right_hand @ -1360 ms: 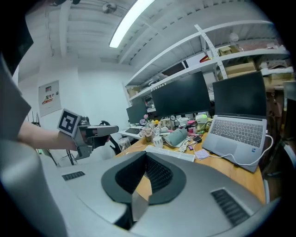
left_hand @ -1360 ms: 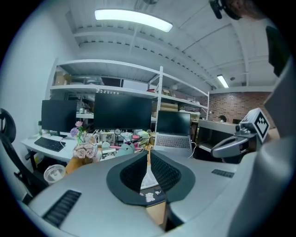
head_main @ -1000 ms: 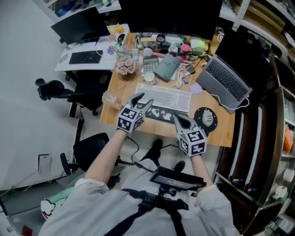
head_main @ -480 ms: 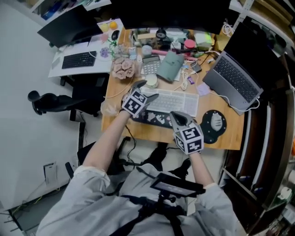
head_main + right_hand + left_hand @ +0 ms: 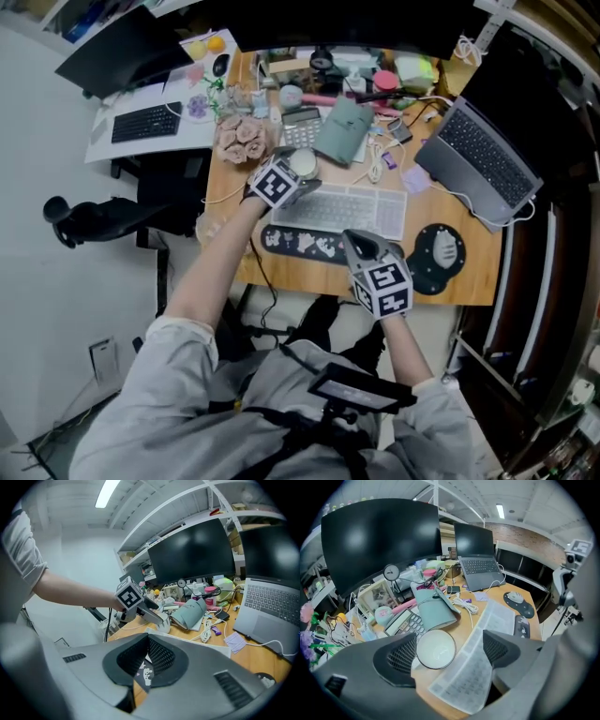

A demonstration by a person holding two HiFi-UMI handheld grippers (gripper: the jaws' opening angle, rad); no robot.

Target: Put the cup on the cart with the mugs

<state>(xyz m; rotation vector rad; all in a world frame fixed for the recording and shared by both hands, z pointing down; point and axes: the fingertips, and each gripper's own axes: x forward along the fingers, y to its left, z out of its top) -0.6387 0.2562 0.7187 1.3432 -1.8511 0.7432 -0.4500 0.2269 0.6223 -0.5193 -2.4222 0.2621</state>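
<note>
The left gripper (image 5: 302,171) reaches over the cluttered wooden surface (image 5: 450,281) with its fingers (image 5: 396,660) spread wide; they have just been opening, and the white cup (image 5: 436,648) stands in the gap between them, much closer to the left finger than to the right one, which hangs over the keyboard (image 5: 480,667). Whether the left pad actually touches the cup's rim cannot be told, and nothing is clamped. The cup stands upright on the surface, its long axis vertical and its round mouth facing straight up, so the left gripper view looks down into its pale inside; no handle shows. It sits just left of the keyboard's far left corner and on the near side of the calculator (image 5: 300,129), with a grey-green pouch (image 5: 342,131) a little farther to the right. The right gripper (image 5: 354,239) hovers over the near edge of the surface, well apart from the cup, its fingers (image 5: 126,660) drawn together at the tips and holding nothing; through the narrow slit below them a piece of the dark patterned wrist rest (image 5: 305,242) shows
</note>
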